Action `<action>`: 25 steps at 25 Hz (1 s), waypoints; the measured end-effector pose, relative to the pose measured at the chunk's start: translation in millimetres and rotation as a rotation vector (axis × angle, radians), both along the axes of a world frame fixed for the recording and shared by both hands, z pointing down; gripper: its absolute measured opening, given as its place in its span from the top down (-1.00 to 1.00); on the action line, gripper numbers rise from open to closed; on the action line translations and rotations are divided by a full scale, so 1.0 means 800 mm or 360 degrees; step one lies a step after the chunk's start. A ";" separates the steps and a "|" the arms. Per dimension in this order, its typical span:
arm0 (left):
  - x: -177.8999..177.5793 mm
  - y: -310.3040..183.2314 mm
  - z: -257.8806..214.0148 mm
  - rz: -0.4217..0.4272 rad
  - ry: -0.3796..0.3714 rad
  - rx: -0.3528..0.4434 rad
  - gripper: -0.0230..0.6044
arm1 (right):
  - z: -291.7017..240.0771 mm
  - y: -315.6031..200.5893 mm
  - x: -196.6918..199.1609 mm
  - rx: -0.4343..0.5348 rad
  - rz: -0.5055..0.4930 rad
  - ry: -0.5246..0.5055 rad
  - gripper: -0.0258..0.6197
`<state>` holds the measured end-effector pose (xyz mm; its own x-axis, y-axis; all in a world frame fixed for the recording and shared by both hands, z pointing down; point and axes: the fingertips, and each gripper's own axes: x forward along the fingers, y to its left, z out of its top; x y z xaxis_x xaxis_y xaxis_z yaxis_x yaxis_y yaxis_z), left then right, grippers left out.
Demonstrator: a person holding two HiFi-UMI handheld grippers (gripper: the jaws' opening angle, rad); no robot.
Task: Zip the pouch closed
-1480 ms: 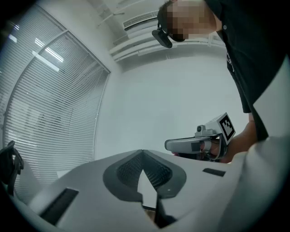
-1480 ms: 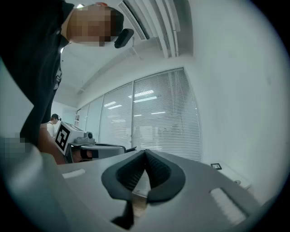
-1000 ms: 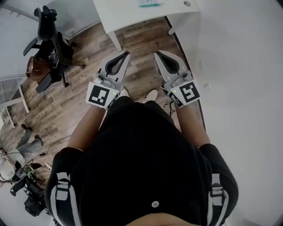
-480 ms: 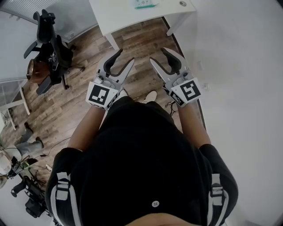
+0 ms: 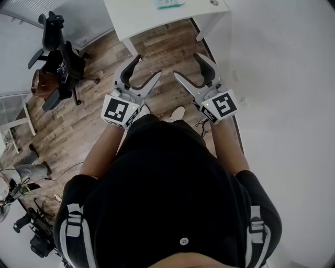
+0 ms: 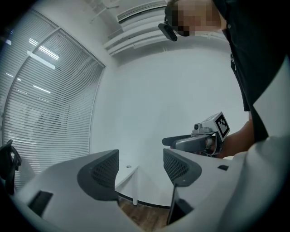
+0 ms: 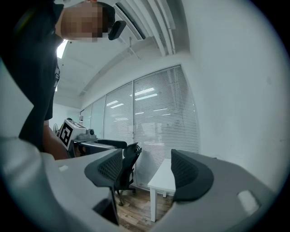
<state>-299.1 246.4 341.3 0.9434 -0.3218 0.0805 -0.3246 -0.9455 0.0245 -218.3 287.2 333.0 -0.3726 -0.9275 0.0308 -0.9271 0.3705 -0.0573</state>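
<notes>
Holding your left gripper [image 5: 147,66] and right gripper [image 5: 187,65] wide open and empty, just short of the white table [image 5: 152,18].
Both sets of jaws have just been opening, with nothing between them. Only the head view shows a teal thing [image 5: 170,4] on that table, possibly the pouch.

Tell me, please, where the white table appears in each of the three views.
Head view: the table lies at the top edge, near the middle.
Left gripper view: the table is small and low in the picture, a little left of centre.
Right gripper view: the table is low, just right of centre.
Shared landmark: the wooden floor under the table, seen in all three.
</notes>
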 end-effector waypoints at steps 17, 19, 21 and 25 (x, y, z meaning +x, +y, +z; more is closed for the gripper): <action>0.067 0.038 0.014 -0.0081 -0.0009 -0.0069 -0.09 | 0.015 0.046 0.071 0.0010 -0.0089 -0.0093 -0.17; 0.072 0.042 0.013 -0.0105 -0.0006 -0.0064 -0.09 | 0.015 0.051 0.078 0.0017 -0.0110 -0.0103 -0.16; 0.077 0.046 0.013 -0.0120 -0.0013 -0.0060 -0.09 | 0.016 0.055 0.084 0.0016 -0.0127 -0.0098 -0.16; 0.091 0.052 0.014 -0.0129 -0.0028 -0.0052 -0.09 | 0.019 0.056 0.100 0.0006 -0.0145 -0.0090 -0.16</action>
